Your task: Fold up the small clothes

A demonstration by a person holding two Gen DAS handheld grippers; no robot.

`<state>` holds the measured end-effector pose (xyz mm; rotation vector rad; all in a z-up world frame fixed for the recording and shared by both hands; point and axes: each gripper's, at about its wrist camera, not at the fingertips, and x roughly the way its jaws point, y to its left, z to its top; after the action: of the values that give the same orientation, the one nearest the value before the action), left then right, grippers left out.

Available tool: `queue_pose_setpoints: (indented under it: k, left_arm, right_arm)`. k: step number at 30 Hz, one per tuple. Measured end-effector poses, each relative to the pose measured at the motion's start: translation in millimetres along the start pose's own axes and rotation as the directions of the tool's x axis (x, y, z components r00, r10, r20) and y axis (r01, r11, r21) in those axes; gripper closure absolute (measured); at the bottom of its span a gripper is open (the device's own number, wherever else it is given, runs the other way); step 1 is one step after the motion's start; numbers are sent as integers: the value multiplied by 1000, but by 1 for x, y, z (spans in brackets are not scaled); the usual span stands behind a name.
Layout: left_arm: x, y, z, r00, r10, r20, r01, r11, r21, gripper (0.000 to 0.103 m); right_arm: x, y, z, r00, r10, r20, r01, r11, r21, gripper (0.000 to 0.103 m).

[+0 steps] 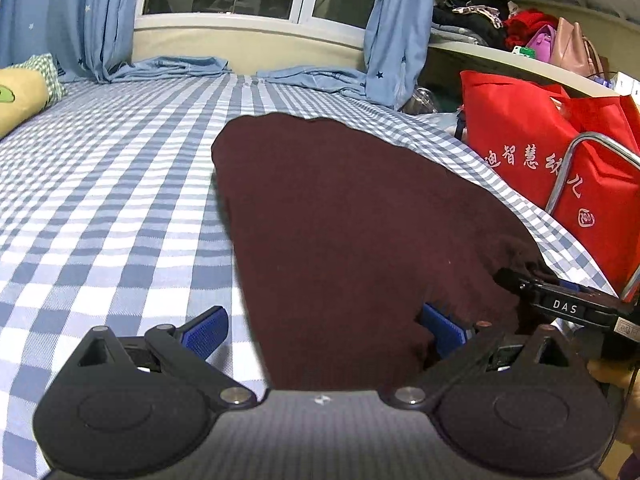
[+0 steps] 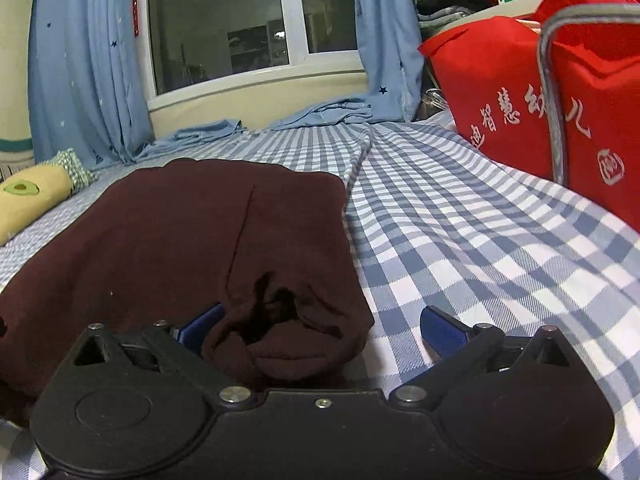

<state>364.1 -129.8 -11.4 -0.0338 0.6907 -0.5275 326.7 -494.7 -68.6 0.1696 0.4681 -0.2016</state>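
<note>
A dark maroon garment (image 1: 344, 216) lies flat on the blue-and-white checked bed sheet (image 1: 112, 200). My left gripper (image 1: 324, 330) is open, its blue pads wide apart, with the garment's near left edge lying between them. The right gripper shows in the left wrist view (image 1: 560, 304) at the garment's near right corner. In the right wrist view the garment (image 2: 180, 232) fills the left half. My right gripper (image 2: 320, 330) is open, and the bunched near corner of the garment (image 2: 288, 328) sits between its pads, over the left one.
A red fabric bag with white characters (image 1: 540, 152) and a metal tube frame (image 1: 568, 168) stand at the bed's right edge; the bag also shows in the right wrist view (image 2: 540, 92). A yellow pillow (image 1: 20, 96) lies far left. Blue curtains (image 1: 100, 20) and a window are behind.
</note>
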Motion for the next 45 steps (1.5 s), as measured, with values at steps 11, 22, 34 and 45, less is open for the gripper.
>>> queue_pose_setpoints:
  k: [11,22,34,45]
  left_arm:
    - [7,9,-10,1000,-19,-17,18,999,-37,0]
    - [15,19,-22,999,-39,-14,38,995,-93,0]
    - [16,24,-23,997,-71,-14,69,993,-98,0]
    - [15,28,-26,997,-75,-7,74,991,-108,0]
  right_arm:
    - [-2,6,-6,999,-19,47,20,999,-27,1]
    - [-11,-15,1,989,118,87,-124,990,67,0]
    - [27,-47,39,979,172,114,-195,949,246,59]
    - [4,27,30,946,214,242,-165,964,-207,84]
